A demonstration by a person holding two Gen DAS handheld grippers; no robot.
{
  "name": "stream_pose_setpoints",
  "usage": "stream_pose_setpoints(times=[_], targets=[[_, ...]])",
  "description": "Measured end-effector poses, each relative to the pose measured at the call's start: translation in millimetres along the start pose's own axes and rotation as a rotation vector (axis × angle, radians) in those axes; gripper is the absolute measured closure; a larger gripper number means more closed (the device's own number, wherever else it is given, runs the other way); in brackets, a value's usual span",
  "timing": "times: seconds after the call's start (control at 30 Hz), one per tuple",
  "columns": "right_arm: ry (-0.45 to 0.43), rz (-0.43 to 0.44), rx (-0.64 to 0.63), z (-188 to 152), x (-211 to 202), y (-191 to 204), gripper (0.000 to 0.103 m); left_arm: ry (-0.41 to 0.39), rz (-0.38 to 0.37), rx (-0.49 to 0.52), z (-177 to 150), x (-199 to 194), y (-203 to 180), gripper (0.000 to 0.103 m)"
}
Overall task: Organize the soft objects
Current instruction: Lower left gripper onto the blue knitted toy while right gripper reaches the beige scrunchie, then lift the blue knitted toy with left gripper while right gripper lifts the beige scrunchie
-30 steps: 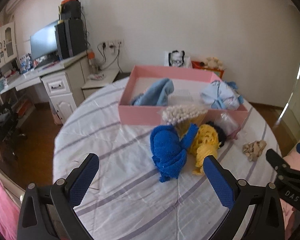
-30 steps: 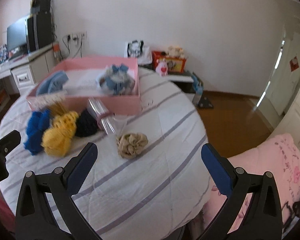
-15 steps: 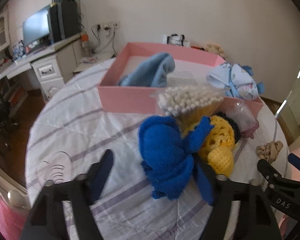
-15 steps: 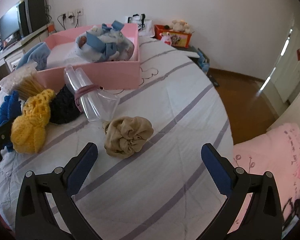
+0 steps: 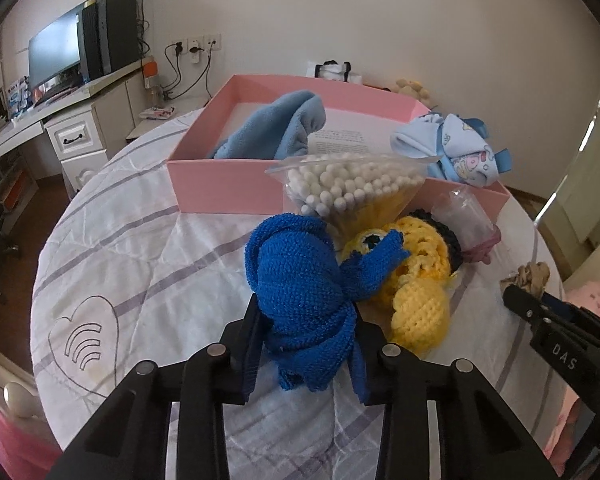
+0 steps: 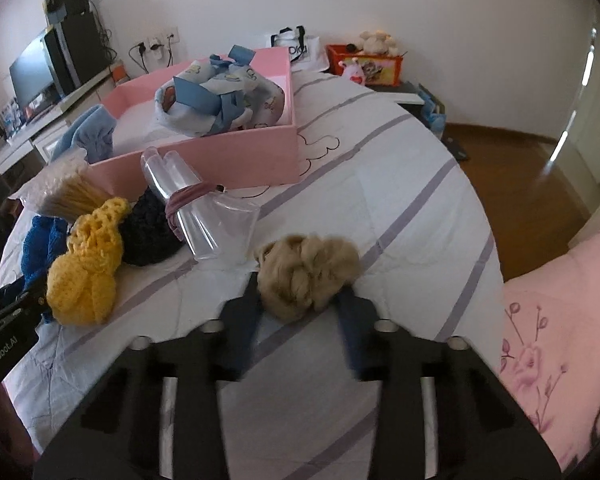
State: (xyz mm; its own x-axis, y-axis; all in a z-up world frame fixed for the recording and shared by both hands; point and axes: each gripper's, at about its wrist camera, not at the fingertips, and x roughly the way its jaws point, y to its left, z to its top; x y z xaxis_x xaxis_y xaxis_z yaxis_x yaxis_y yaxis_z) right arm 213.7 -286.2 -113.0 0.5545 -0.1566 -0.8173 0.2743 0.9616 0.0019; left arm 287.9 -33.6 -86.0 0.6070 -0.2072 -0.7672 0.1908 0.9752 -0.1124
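Note:
My left gripper (image 5: pixel 306 344) is shut on the blue knitted piece (image 5: pixel 300 288), which rests on the striped table. Beside it lies a yellow knitted piece (image 5: pixel 416 284) with a black one behind. My right gripper (image 6: pixel 300 308) is shut on the beige fabric bundle (image 6: pixel 306 276), seen small in the left wrist view (image 5: pixel 530 276). The pink box (image 5: pixel 228 188) behind holds a light blue cloth (image 5: pixel 276 128) and a pale blue baby garment (image 6: pixel 216 96).
A bag of cotton swabs (image 5: pixel 352 188) and clear plastic tubes with a pink band (image 6: pixel 188 204) lie against the box front. A pink quilt (image 6: pixel 560 320) is at the right. A desk with a monitor (image 5: pixel 56 56) stands far left.
Both grippers moved forward and down over the table and closed: the left on the blue knitted piece, the right on the beige bundle. A second ago both were open and empty.

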Motion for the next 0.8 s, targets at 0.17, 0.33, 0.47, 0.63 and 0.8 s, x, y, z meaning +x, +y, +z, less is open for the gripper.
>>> stream_pose_setpoints(times=[0.17,0.33,0.47,0.63,0.8], targets=[[-0.007,0.021,0.000,-0.3,-3.5,-0.6,0.082,-0.010,0.014,-0.005,-1.5,-6.5,0.1,0.070],[-0.021,0.029,-0.001,-0.3,-10.1,-0.1,0.082,-0.025,0.035,0.010,-3.7,-15.5,-1.2,0.070],[-0.035,0.032,-0.002,-1.2,-18.7,0.8,0.082,-0.048,0.038,0.019,-6.2,-27.5,-2.8,0.070],[-0.065,0.037,-0.009,-1.3,-31.8,4.7,0.082,-0.085,0.045,0.041,-10.7,-45.2,-6.8,0.070],[-0.106,0.050,-0.028,0.0,-49.9,11.5,0.082,-0.118,0.042,0.044,-13.7,-64.2,-8.5,0.070]])
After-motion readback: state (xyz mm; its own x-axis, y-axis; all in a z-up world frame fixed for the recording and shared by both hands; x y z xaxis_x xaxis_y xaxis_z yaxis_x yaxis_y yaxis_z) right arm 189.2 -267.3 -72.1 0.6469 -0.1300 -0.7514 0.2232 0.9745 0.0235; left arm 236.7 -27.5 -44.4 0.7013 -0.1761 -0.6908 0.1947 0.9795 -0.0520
